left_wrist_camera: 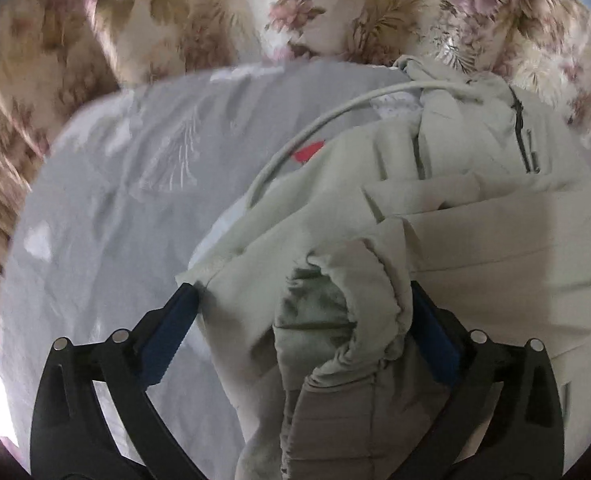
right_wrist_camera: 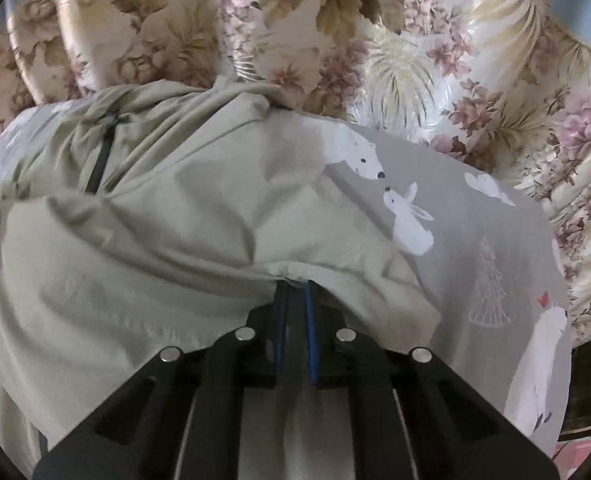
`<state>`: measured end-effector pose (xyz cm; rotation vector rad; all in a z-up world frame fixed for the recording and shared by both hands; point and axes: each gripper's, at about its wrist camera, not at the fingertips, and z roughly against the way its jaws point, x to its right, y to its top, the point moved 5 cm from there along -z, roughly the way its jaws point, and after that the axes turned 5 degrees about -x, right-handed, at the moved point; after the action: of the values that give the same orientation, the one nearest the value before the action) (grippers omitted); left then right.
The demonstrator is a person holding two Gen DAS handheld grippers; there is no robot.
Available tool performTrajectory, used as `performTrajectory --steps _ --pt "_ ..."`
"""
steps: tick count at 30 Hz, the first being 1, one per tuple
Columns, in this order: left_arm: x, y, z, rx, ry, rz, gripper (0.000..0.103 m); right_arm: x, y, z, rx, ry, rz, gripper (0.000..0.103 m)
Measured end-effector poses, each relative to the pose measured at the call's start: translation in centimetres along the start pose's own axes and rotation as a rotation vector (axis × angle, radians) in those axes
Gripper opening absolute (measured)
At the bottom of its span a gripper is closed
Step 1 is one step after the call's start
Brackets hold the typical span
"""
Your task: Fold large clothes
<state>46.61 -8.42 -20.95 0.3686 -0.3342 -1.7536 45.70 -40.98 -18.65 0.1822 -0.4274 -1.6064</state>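
- Beige jacket (left_wrist_camera: 435, 208) lies on grey bedsheet (left_wrist_camera: 107, 200).
- Left gripper (left_wrist_camera: 301, 292): jaws spread wide, cuff (left_wrist_camera: 355, 276) between.
- Right gripper (right_wrist_camera: 295, 286): pinching jacket hem (right_wrist_camera: 295, 269).

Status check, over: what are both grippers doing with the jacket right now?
Left gripper open, fingers straddling the jacket cuff. Right gripper shut on jacket hem. White cord lies across the bedsheet.
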Motion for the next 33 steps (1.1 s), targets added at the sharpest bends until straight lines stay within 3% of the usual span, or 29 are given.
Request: performTrajectory --steps 6,13,21,24,27,28,30,32,33 --pt "-0.3 -1.2 0.8 0.061 0.032 -0.019 0.1 -1.3 -2.3 1.3 0.043 -0.089 0.144 0.01" --pt "0.0 -1.4 1.0 0.083 0.037 -0.002 0.1 -0.1 -2.7 1.5 0.059 0.005 0.06 0.01" --pt "0.6 -1.8 1.7 0.078 0.083 -0.06 0.1 -0.3 -2.9 1.4 0.072 -0.011 0.083 0.011" --pt "0.6 -1.8 2.2 0.053 0.089 -0.109 0.1 -0.4 -2.8 1.4 0.047 -0.01 0.127 0.011" --pt "0.4 -1.3 3.0 0.016 0.106 -0.15 0.1 0.2 -2.0 1.3 -0.068 0.052 0.124 0.013" --pt "0.4 -0.9 3.6 -0.006 0.098 -0.172 0.1 0.8 -1.4 1.6 -0.117 0.089 0.1 0.016" --pt "0.3 0.0 4.9 -0.025 0.066 -0.214 0.1 1.8 0.2 3.4 -0.123 0.1 0.095 0.027" --pt "0.0 1.7 6.6 -0.044 0.061 -0.254 0.1 2.9 2.2 5.3 -0.106 0.032 0.131 0.051" --pt "-0.1 2.5 7.1 -0.055 0.056 -0.258 0.1 3.7 3.5 6.5 -0.095 -0.014 0.152 0.055"
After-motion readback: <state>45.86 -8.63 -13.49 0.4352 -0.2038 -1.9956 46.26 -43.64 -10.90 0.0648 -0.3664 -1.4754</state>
